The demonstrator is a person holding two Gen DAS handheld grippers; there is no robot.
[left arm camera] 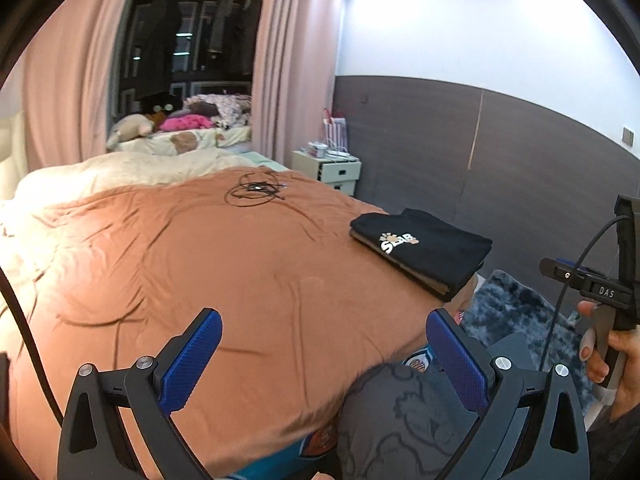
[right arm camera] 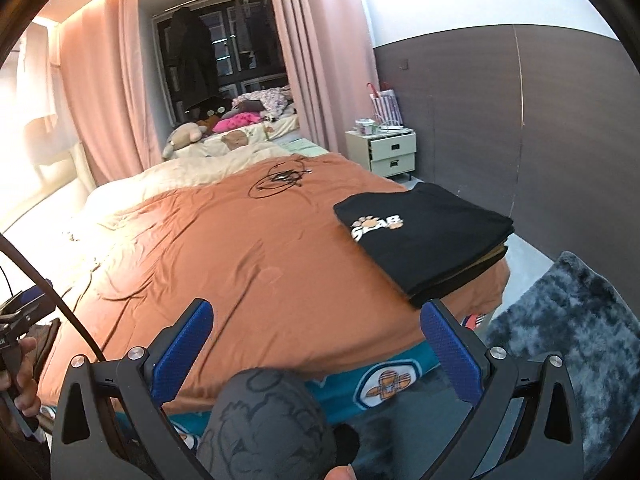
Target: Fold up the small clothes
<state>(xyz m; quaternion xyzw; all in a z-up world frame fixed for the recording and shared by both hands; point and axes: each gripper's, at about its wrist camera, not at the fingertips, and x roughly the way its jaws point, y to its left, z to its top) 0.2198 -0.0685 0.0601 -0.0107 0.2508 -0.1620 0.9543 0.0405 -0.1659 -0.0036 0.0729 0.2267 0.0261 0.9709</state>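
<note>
Left wrist view: left gripper [left arm camera: 324, 354] jaws spread wide, holding nothing; folded black cotton shirt stack with orange-and-white paw print [left arm camera: 424, 250] ahead and right, at right edge of rust-orange bedspread [left arm camera: 208, 264], long axis running diagonally toward near-right corner.

Right wrist view: right gripper [right arm camera: 316, 342] jaws wide apart, empty; stack [right arm camera: 428, 236] ahead-right, nearer this arm; neat, flat, layered.

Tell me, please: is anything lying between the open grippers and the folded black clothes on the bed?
Nothing visible does. Only bare orange bedcover lies between the right gripper and the folded black clothes; the coiled black cable lies farther back.
</note>
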